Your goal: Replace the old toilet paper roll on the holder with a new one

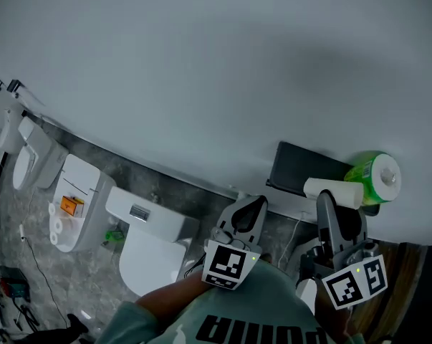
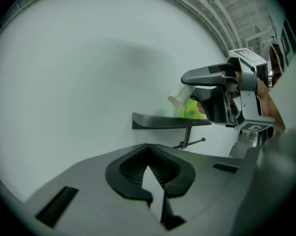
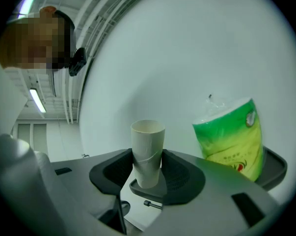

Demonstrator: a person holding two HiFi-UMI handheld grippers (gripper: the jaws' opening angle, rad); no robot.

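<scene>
- Cardboard, bare of paper: our right gripper (image 3: 148, 170) clamps the old roll's tube (image 3: 148, 146) upright, off the holder.
- Our left gripper (image 2: 148, 154) is closed and empty, free, we judge, to help.
- The green-wrapped new roll (image 3: 231, 136) waits on the holder's black shelf (image 3: 276, 168), close at hand.

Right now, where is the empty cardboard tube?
Right gripper view: the tube stands clamped in the right gripper, left of the green-wrapped roll on the dark shelf.
</scene>
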